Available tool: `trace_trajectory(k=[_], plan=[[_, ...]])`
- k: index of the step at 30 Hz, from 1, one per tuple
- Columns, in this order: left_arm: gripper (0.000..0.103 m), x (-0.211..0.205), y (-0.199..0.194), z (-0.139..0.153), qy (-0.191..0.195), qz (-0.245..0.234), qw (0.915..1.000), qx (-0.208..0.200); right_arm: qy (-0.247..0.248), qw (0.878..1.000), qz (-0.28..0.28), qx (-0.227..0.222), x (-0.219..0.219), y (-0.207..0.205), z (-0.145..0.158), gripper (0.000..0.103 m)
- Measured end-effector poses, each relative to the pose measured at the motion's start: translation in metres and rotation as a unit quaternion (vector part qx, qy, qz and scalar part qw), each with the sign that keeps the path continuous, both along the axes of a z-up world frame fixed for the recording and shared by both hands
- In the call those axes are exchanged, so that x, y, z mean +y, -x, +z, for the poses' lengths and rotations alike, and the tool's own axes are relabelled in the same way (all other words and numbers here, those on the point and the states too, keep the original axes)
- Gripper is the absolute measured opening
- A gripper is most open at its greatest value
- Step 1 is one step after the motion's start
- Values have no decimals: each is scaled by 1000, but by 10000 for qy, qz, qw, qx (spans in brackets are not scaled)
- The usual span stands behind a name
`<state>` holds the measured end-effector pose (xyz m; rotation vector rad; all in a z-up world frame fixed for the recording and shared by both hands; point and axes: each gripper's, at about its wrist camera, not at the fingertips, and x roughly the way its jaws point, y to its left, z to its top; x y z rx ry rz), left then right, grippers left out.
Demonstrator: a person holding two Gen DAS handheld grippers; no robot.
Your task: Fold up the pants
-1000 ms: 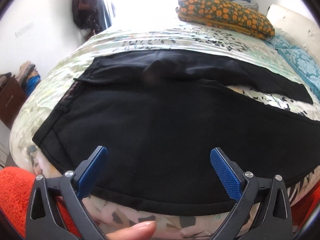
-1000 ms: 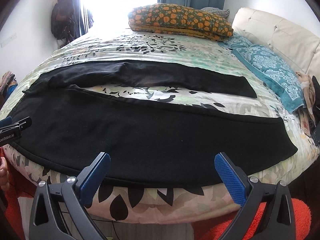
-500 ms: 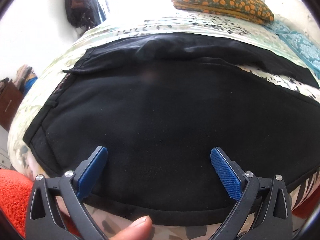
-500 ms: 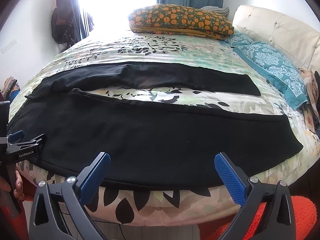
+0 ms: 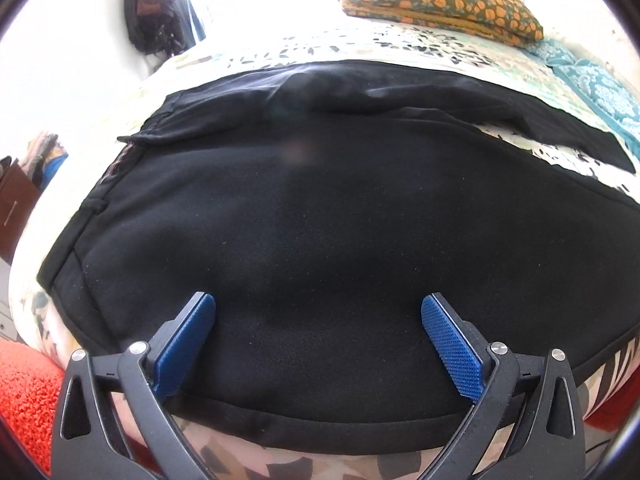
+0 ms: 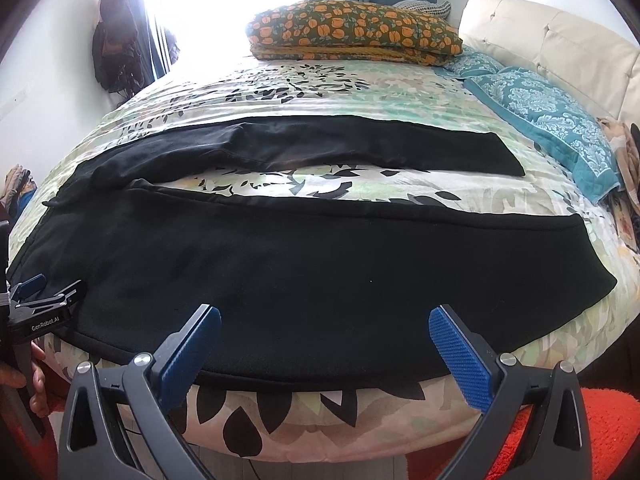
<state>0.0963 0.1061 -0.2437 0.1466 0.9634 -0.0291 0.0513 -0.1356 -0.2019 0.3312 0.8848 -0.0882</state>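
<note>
Black pants (image 6: 304, 264) are lying flat across the bed (image 6: 320, 80), legs pointing toward 3 o'clock. Both claws, left (image 5: 318, 334) and right (image 6: 324, 344), are gaping wide, hovering at the 6 o'clock hem, gripping nothing.
</note>
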Motion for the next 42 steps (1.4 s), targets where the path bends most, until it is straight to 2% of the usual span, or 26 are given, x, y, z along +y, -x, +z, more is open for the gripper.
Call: trace_trajectory(k=[6,13,18,21,24,27,32,35,38,40,42], plan=[[103,1,-3,1,-41,-88,9999,98,-2,10000,65,27,3,-4,-2,103],[103,5,-7,6,111,-185,9993,303,-21,9999,111,73,3,-5,-4,103],[102,4,-4,13,322,-282,9987,265,-133,9998,69,125,-1,-7,-6,103],[102,-1,0,19,373,-424,9983,163,-365,9992,-13,154,-12,-6,-5,103],[102,-4,4,24,353,-595,9976,43,-742,9965,-371,-108,-48,-8,5,103],[102,-7,5,26,376,-689,9969,79,-705,9944,-740,-253,-102,-25,8,103],[102,-12,0,31,440,-672,9966,153,-617,9926,-1037,159,-216,-88,-26,103],[102,-12,-8,30,488,-576,9969,231,-773,9890,-1037,721,-280,-133,-59,103],[102,-12,-14,24,486,-467,9970,379,-877,9866,-1049,886,-324,-175,-76,103],[102,-13,-16,19,437,-447,9969,468,-1148,9833,-1087,904,-345,-199,-86,102],[102,-14,-16,16,321,-475,9972,488,-1234,9802,-1113,1072,-358,-222,-98,96]])
